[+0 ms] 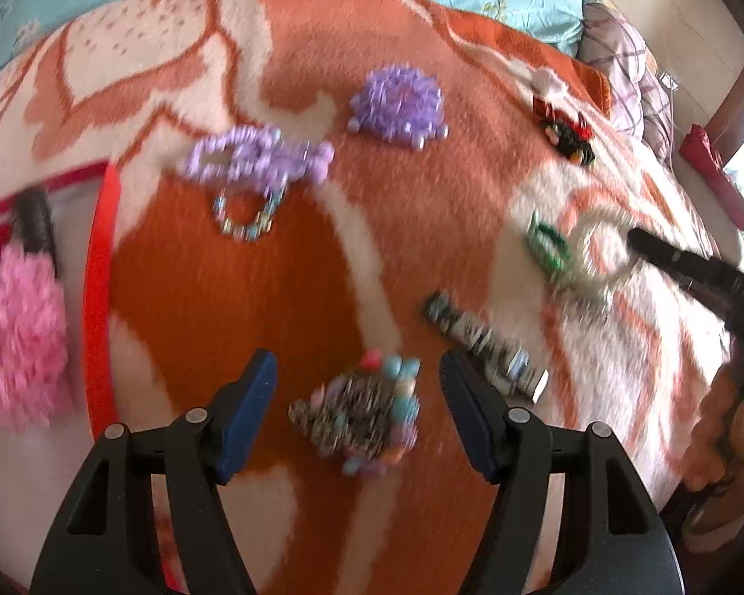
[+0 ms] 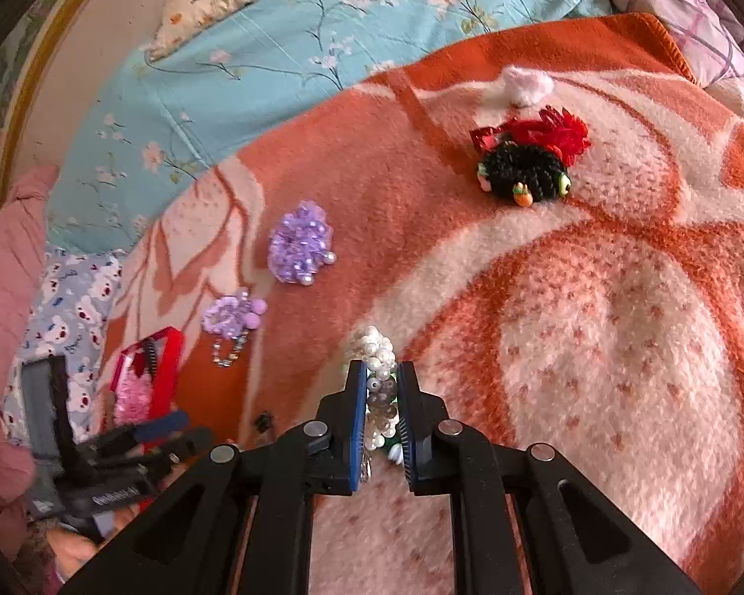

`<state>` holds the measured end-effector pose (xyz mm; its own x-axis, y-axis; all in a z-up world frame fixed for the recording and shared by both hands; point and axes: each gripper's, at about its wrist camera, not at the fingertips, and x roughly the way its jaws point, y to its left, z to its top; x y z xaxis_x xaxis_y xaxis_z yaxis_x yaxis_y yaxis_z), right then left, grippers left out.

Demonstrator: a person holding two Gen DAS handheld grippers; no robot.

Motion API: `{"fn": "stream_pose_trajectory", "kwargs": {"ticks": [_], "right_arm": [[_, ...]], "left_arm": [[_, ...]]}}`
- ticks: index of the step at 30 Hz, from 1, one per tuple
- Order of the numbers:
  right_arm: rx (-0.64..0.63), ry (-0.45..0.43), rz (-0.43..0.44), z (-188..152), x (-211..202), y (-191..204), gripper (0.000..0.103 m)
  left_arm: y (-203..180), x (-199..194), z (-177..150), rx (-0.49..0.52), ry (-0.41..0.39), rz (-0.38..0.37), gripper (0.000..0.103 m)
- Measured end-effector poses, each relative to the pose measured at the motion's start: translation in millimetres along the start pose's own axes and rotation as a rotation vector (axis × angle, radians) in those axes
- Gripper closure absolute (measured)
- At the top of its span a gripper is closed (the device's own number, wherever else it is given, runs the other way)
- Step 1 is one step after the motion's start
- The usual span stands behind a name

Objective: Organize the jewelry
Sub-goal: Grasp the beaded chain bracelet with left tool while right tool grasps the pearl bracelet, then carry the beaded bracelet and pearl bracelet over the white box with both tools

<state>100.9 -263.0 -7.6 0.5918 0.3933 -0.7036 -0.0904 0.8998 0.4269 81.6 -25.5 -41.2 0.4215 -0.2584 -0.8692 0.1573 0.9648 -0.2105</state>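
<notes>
Pearl beads fill the narrow gap between the pads of the right gripper (image 2: 381, 411); it pinches the pearl bracelet (image 2: 378, 372) mid-blanket, so the pick-up step is in hand. Next, by my reading, comes a lift and carry to the red-rimmed tray (image 2: 166, 372) at the blanket (image 2: 595, 347)'s left edge. The left gripper (image 1: 358, 386) hangs spread over a multicoloured beaded piece (image 1: 362, 414), gripping nothing.

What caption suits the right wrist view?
Right gripper shut on a pearl bracelet above an orange blanket.

White pearl bracelet (image 2: 381, 386) pinched upright above the orange blanket (image 2: 595, 322).
</notes>
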Motion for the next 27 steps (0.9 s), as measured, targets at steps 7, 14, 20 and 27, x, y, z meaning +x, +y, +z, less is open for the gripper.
{"fn": "stream_pose_trajectory", "kwargs": {"ticks": [7, 14, 20, 27], "right_arm": [[-0.009, 0.002, 0.048, -8, -11, 12, 0.091], [-0.019, 0.011, 0.067, -17, -14, 22, 0.091], [-0.018, -0.002, 0.067, -19, -23, 24, 0.091], [-0.026, -0.018, 0.087, -18, -34, 33, 0.091]], "left_arm": [[-5, 5, -34, 0.033, 0.034, 0.000, 0.061], [-8, 8, -37, 0.038, 0.025, 0.004, 0.092], [-8, -17, -37, 0.053, -0.034, -0.005, 0.098], [3, -56, -31, 0.020, -0.121, -0.017, 0.098]]}}
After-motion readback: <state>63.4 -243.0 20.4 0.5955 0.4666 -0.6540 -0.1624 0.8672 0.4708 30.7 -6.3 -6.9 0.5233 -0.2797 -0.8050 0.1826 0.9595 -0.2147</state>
